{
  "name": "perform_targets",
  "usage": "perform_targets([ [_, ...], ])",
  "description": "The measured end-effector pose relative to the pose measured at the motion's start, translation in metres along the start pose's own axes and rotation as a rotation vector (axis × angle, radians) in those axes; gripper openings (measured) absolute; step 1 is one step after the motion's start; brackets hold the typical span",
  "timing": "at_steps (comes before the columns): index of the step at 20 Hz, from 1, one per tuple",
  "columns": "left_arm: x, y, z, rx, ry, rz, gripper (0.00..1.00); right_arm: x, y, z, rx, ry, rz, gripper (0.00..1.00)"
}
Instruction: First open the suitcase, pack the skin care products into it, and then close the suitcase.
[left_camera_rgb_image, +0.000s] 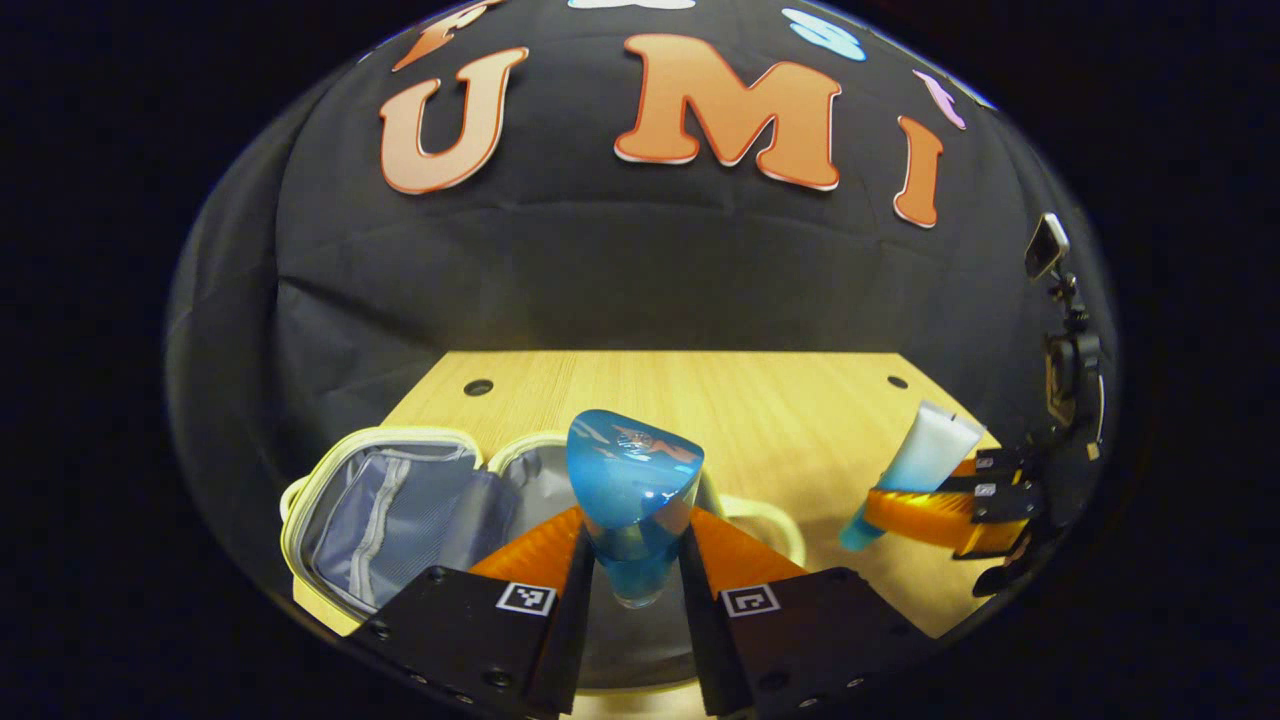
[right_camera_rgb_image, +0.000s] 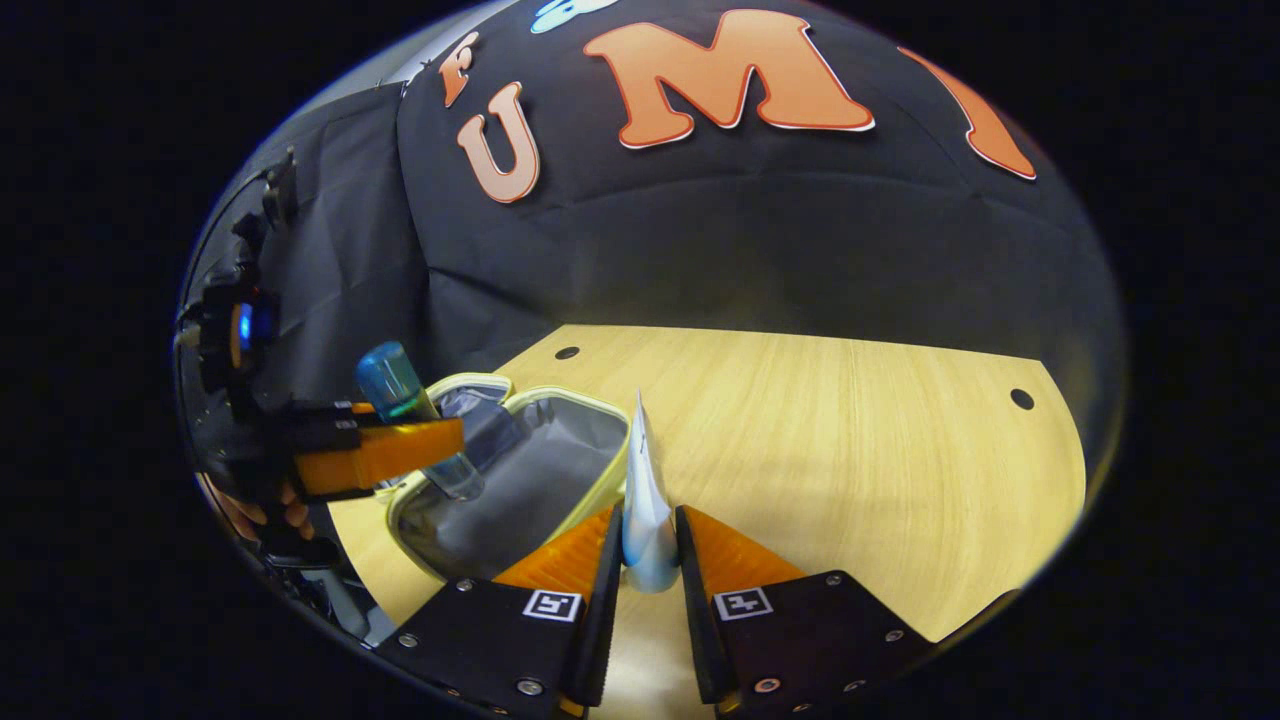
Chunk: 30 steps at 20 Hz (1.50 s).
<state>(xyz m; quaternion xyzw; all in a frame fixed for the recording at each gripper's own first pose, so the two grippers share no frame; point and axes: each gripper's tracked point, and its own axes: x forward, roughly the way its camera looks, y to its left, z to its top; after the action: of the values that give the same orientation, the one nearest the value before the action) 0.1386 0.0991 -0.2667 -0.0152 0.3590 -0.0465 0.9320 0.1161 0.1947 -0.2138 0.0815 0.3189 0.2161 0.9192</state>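
Observation:
My left gripper is shut on a clear blue bottle, held upright over the open suitcase, a small pale-yellow case with grey lining lying flat on the table. Off to the right, my right gripper grips a white-to-blue tube above the wood. In the right gripper view that tube stands edge-on between the fingers of the right gripper, just right of the suitcase. There the left gripper holds the blue bottle above the case's lining.
The light wooden table carries small round holes near its back corners. Bare wood spreads right of the case. A hand holds the left gripper's body at the left edge.

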Motion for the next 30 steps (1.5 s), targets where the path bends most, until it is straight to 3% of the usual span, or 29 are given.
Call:
perform_targets([
  [7,0.037,0.052,-0.059,0.037,0.202,-0.064,0.46,0.025,0.053,0.001,0.077,0.030,-0.013,0.34],
  [13,0.041,0.052,-0.083,0.035,0.378,-0.123,0.46,0.044,0.075,-0.006,0.124,0.069,-0.056,0.34],
  [21,0.089,0.046,-0.071,0.075,0.389,-0.118,0.46,0.056,0.093,-0.027,0.151,0.170,-0.083,0.34],
  [26,0.102,0.047,-0.101,0.023,0.490,-0.109,0.46,0.072,0.103,-0.046,0.179,0.254,-0.075,0.34],
  [30,0.094,0.052,-0.084,0.020,0.431,-0.109,0.51,0.085,0.107,-0.062,0.217,0.330,-0.066,0.34],
])
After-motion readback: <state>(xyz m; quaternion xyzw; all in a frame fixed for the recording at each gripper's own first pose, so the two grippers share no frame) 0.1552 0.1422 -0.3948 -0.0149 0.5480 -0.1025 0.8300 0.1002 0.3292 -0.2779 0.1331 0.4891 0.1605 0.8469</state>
